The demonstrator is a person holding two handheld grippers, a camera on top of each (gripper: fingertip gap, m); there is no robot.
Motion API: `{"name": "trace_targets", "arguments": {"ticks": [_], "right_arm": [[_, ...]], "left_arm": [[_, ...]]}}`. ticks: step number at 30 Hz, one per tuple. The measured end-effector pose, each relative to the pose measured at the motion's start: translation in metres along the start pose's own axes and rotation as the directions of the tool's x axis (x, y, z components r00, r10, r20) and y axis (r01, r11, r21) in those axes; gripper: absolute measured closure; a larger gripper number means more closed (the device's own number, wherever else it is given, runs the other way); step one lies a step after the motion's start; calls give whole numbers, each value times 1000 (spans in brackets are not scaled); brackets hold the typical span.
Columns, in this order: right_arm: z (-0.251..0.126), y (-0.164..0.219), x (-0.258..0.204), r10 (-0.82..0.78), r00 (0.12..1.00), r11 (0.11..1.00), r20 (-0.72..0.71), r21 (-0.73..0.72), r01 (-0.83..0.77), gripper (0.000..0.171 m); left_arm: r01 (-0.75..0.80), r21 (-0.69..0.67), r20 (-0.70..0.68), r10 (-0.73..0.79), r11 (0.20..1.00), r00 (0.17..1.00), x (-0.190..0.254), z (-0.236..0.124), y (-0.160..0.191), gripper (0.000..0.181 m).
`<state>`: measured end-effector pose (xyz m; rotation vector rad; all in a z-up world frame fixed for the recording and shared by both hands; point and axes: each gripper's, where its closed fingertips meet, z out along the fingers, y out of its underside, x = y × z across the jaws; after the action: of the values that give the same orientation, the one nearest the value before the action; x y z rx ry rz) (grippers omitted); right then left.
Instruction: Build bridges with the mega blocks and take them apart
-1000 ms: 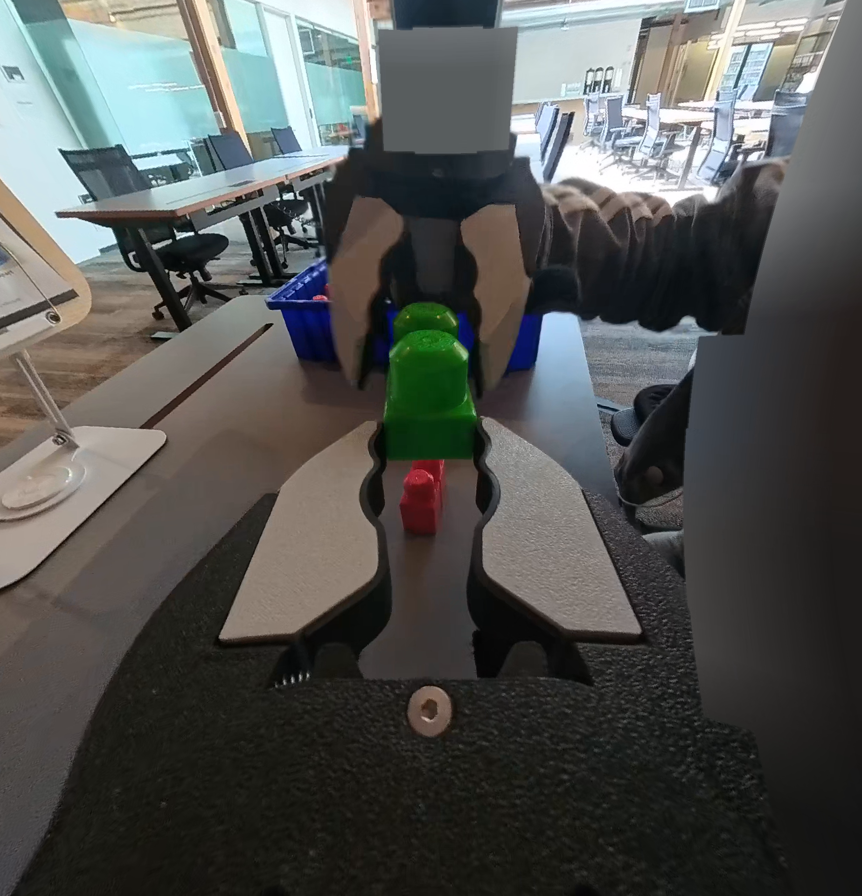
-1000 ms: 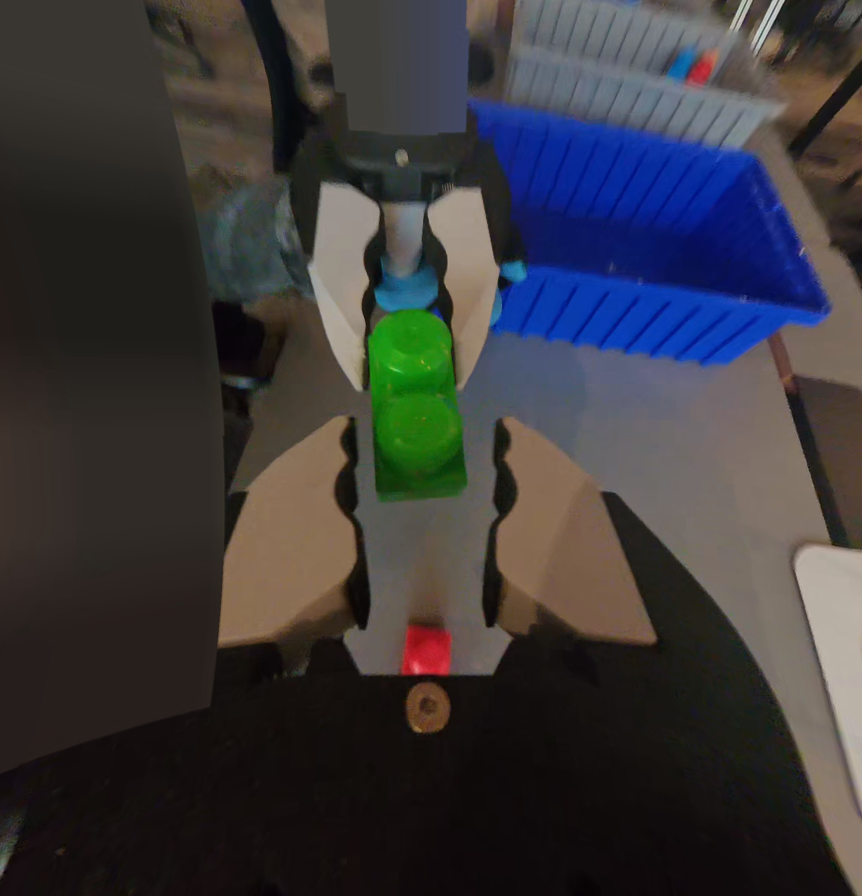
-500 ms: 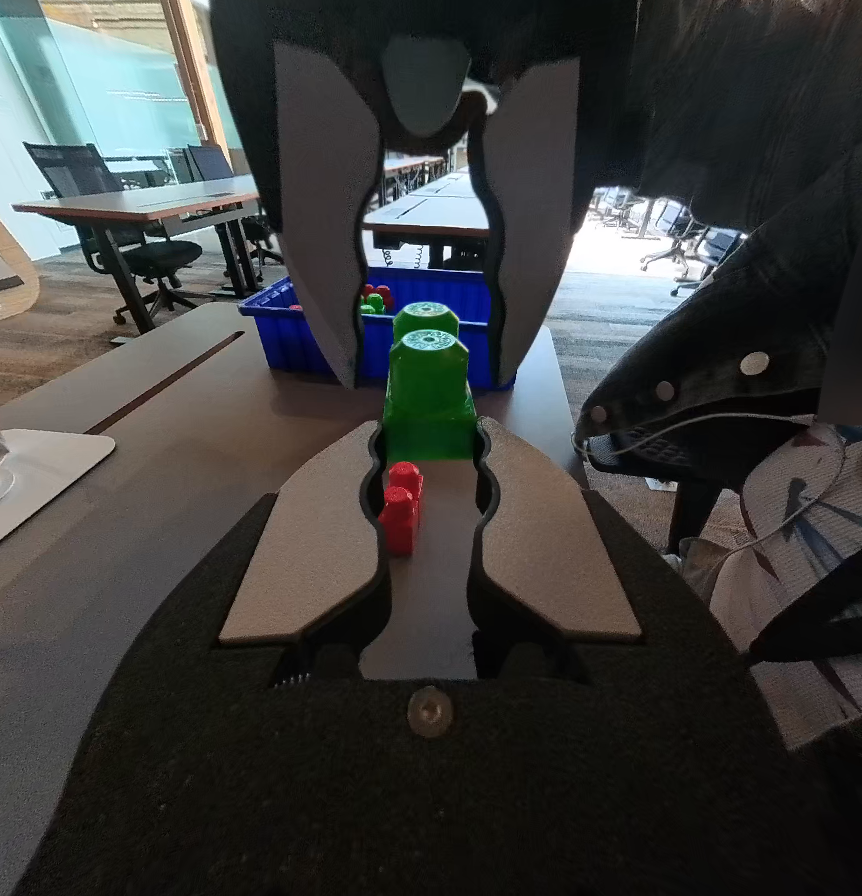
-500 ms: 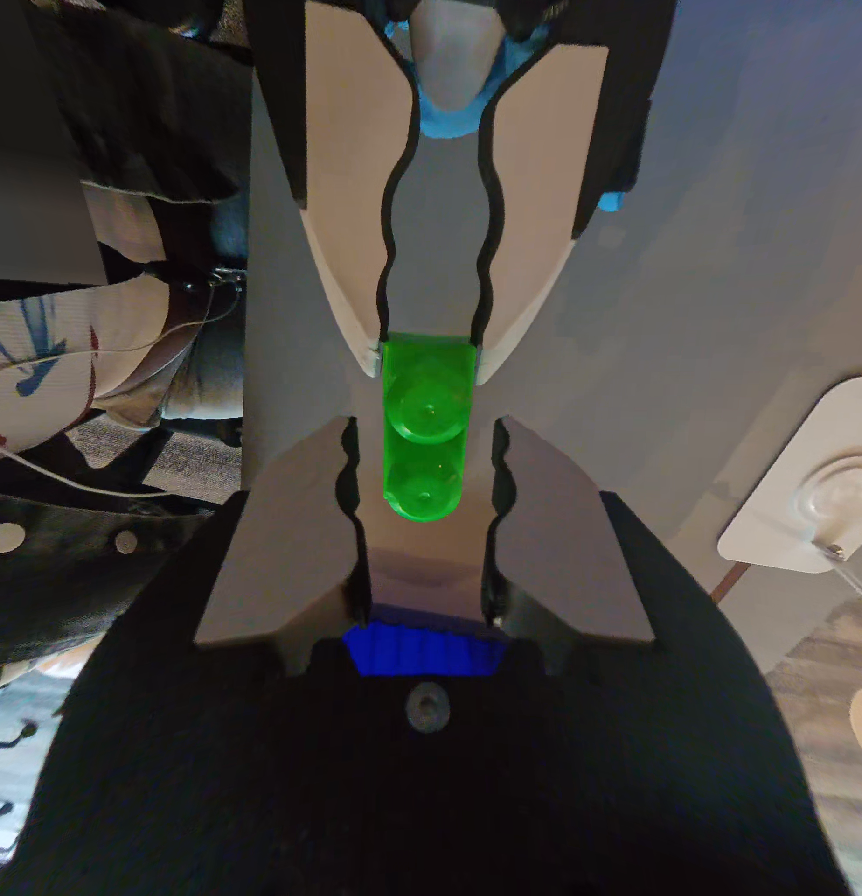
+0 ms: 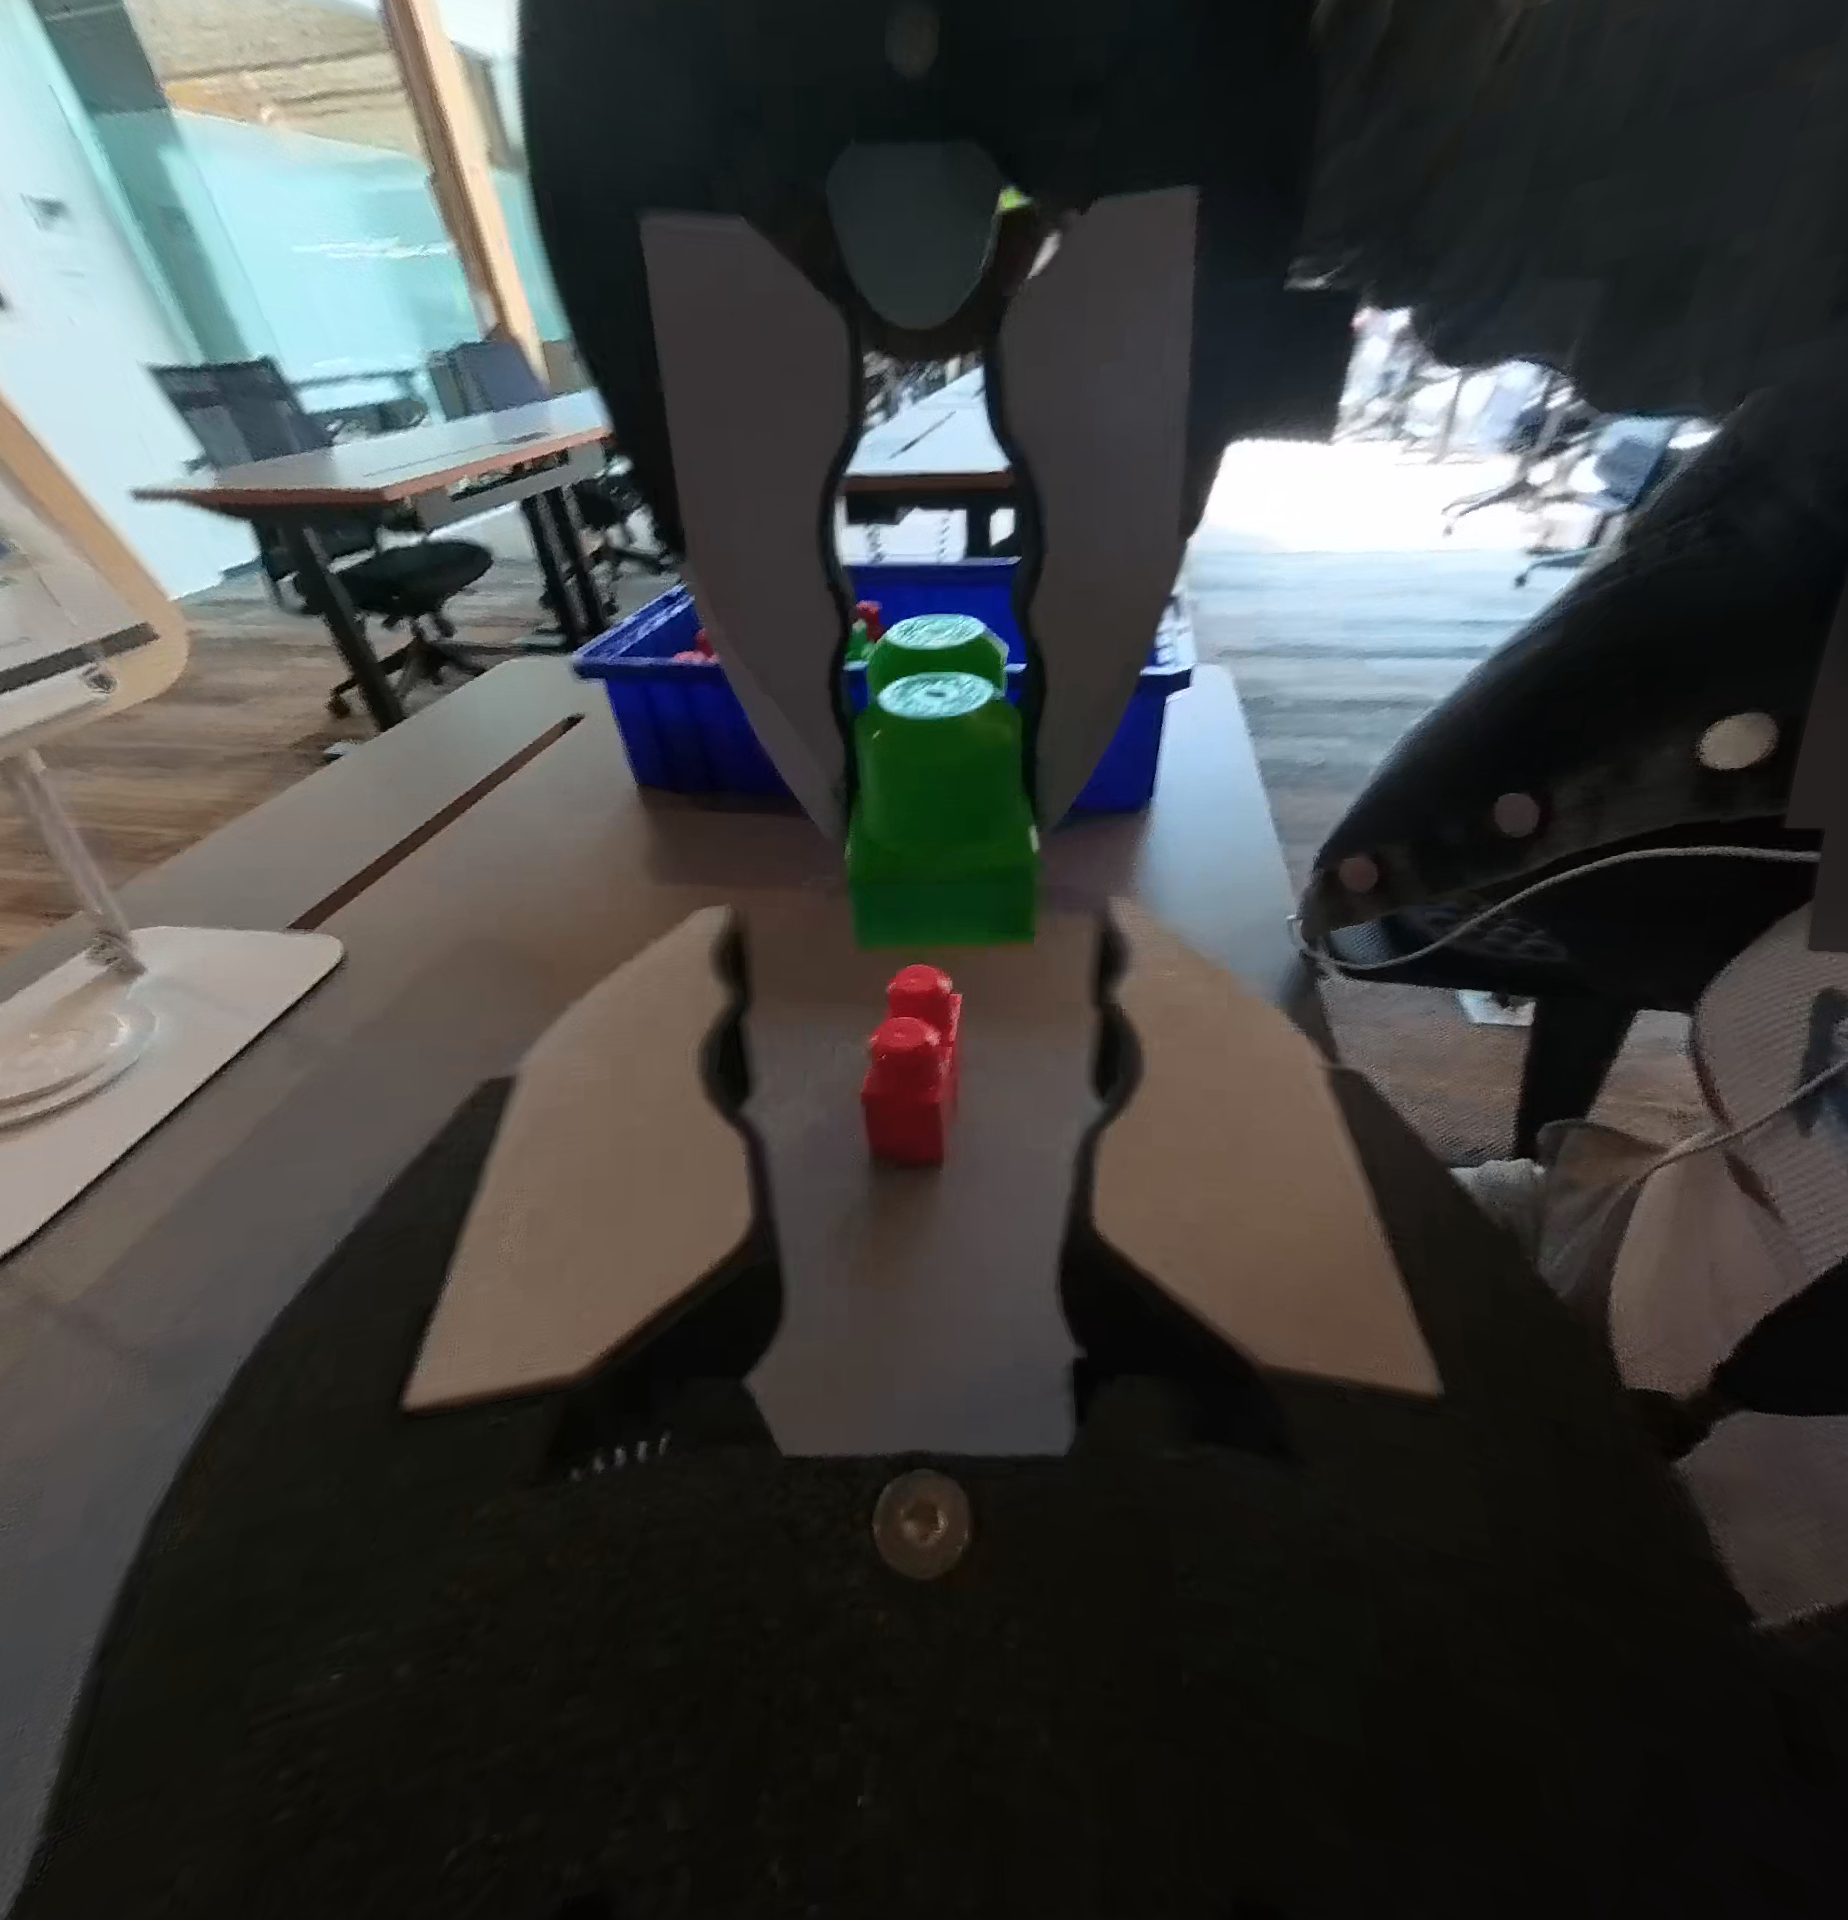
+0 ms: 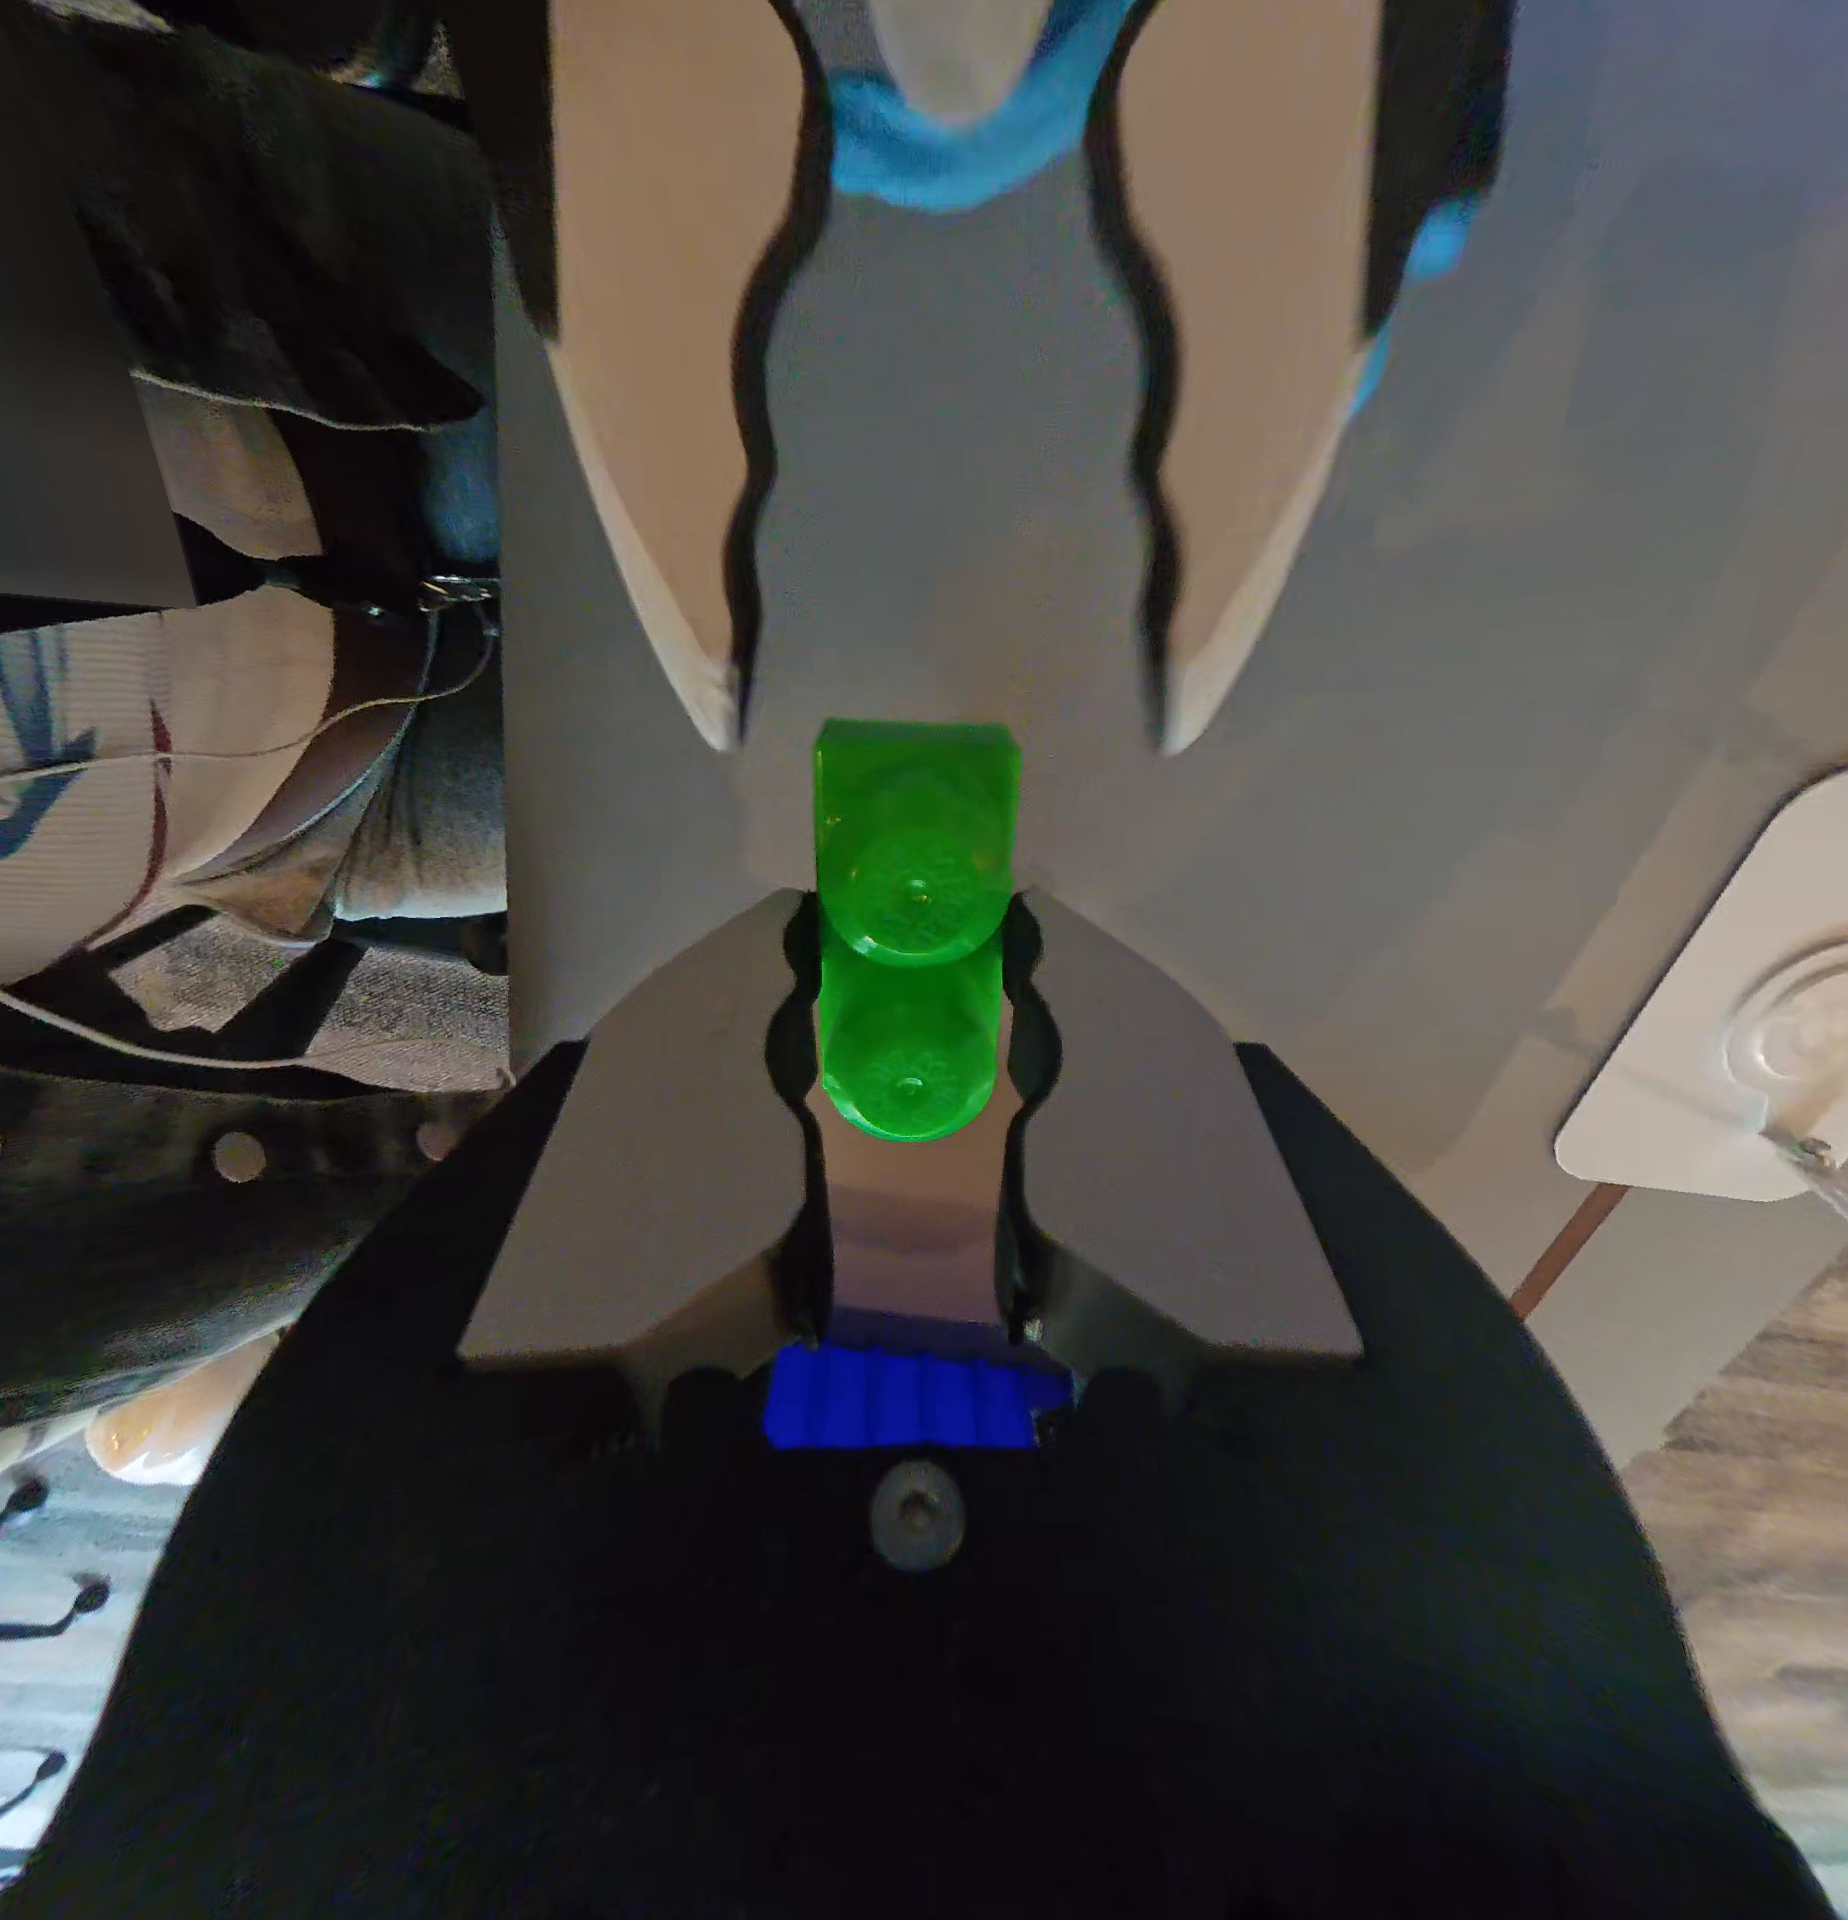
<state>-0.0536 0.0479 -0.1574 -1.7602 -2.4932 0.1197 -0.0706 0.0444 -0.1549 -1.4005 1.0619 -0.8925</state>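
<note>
right gripper (image 6: 915, 914) comes straight down and pinches the glossy two-stud green block (image 6: 912, 935), held over the smooth grey table (image 5: 463, 914). left gripper (image 5: 920, 925) sits wide open just short of it, small red block (image 5: 912, 1070) standing between its fingers. ribbed blue bin (image 5: 691, 717) near the far edge

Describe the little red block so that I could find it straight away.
On the dark tabletop, in front of the blue bin, the right gripper holds a green block. The red block stands nearer than that, alone between the left gripper's open fingers: smaller, red, untouched.
</note>
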Motion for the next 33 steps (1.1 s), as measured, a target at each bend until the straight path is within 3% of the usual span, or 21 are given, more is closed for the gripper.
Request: {"name": "trace_targets", "arguments": {"ticks": [1, 3, 6, 15, 21, 29, 33], "right_arm": [[0, 4, 1, 11, 1000, 1000, -10, 0, -11, 138], [2, 14, 2, 36, 999, 999, -30, 2, -36, 138], [13, 34, 1, 65, 996, 998, -55, -5, -66, 138], [69, 88, 4, 111, 990, 992, -87, -44, -115, 139], [99, 100, 6, 123, 990, 990, -63, -61, -127, 138], [111, 105, 8, 121, 991, 989, -49, -80, -125, 138], [116, 108, 10, 125, 991, 988, -41, -87, -128, 138]], "left_arm": [[14, -35, 36, -13, 999, 999, -6, -3, 3, 128], [52, -86, 82, -45, 995, 996, -16, -15, 8, 118], [75, -55, 157, -65, 996, 985, -31, -37, 2, 102], [69, 1, 275, -66, 998, 959, -49, -86, -12, 108], [50, -86, 223, -30, 995, 974, -43, -80, 5, 107], [58, -333, 127, -16, 941, 992, -33, -64, 54, 115], [71, -376, 84, -42, 924, 996, -28, -55, 68, 110]]}}
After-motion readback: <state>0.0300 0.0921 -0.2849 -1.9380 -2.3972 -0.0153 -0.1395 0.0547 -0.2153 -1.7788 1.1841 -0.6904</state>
